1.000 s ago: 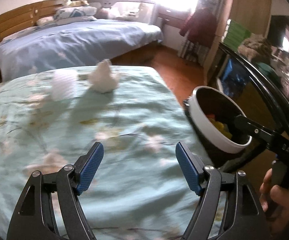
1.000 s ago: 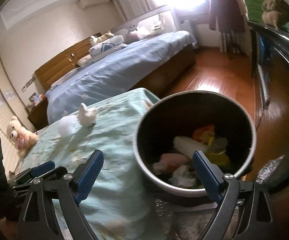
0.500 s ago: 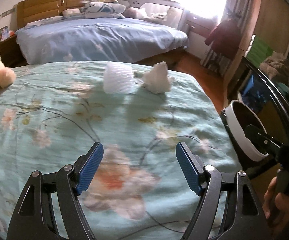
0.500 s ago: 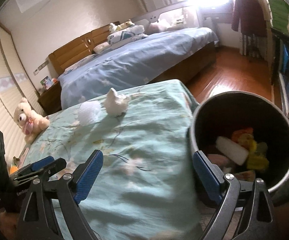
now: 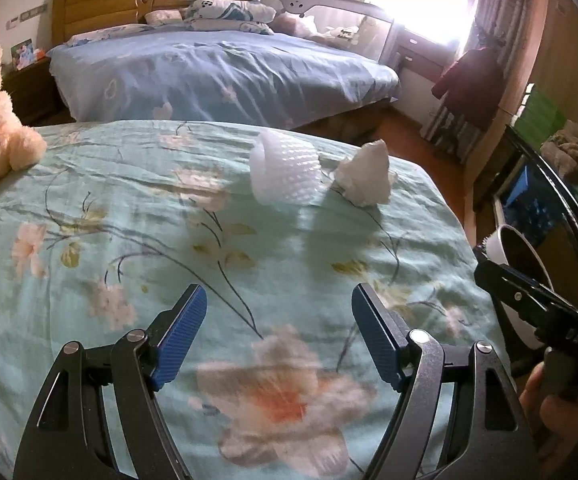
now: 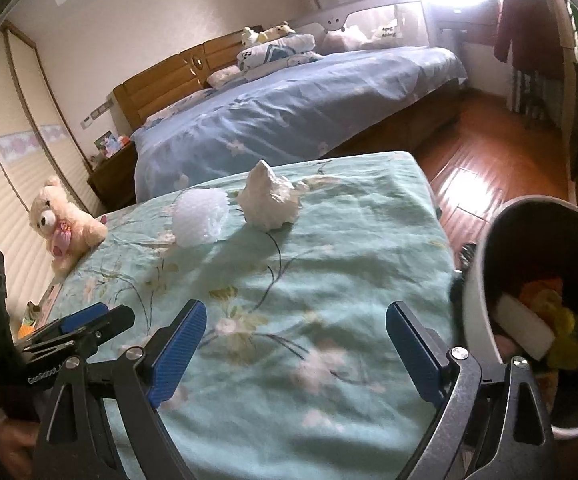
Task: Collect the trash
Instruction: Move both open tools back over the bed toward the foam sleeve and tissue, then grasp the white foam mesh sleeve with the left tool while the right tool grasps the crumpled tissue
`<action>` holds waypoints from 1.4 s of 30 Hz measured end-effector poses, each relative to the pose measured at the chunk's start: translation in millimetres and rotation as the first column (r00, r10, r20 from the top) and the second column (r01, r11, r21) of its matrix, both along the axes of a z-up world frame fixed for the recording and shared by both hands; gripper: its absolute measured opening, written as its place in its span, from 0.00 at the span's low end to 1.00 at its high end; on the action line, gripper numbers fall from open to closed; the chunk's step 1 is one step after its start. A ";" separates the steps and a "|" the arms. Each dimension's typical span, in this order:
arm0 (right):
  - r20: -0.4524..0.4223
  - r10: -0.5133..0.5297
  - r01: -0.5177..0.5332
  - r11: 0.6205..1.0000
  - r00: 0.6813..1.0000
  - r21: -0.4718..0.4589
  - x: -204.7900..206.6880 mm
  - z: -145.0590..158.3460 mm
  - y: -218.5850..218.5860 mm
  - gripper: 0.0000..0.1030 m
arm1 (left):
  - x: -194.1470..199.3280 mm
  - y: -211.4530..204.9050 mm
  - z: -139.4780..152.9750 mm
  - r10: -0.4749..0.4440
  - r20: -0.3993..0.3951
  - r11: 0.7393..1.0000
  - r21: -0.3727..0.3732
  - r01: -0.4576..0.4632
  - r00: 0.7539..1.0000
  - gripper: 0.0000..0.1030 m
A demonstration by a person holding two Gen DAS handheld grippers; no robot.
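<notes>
Ahead of both tongs, on the far part of the mint floral bedspread (image 5: 129,208), lie the 2 pieces of trash yet to be collected: a white foam net sleeve (image 5: 285,172) and, just beside it on its right, a crumpled white tissue wad (image 5: 365,178). Both sit well beyond the blue pads, roughly centred between the fingers of the left gripper (image 5: 279,334), which is spread wide and holds nothing, probably so it can close around a soft, bulky item without a second adjustment. The right gripper (image 6: 295,346) is likewise spread and empty, with the tissue wad (image 6: 269,200) and foam sleeve (image 6: 201,218) ahead and slightly left of its midline. To the right of the right tongs, off the bed's edge, stands the dark waste bin with a white rim (image 6: 473,292), already holding a white block, an orange scrap and yellow scraps; its place beside the bed keeps the carry short. A cream teddy bear (image 6: 63,228) rests far left of both tongs and does not look like trash. Judging by the layout, the next step is a reach forward to one of the 2 white items.
</notes>
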State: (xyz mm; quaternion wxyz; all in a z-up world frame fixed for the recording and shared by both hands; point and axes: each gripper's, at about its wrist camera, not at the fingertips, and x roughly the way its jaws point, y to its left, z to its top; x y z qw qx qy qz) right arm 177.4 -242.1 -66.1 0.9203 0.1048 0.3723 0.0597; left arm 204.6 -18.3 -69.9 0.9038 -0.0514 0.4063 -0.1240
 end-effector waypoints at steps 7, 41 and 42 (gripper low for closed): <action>-0.017 0.020 -0.020 1.000 1.000 -0.004 33.1 -10.0 2.7 0.90 | 34.0 -0.1 -6.6 0.006 -0.010 1.000 0.021 -0.006 1.000 0.74; -0.036 0.075 -0.070 0.988 0.996 0.135 106.8 -33.0 0.6 0.29 | 83.0 -24.1 -13.9 -0.120 -0.016 0.993 -0.007 0.120 0.993 0.11; -0.036 0.075 -0.069 0.988 0.997 0.141 100.9 -31.7 -0.6 0.29 | 80.1 -23.9 -12.3 -0.120 -0.013 0.993 -0.011 0.120 0.993 0.11</action>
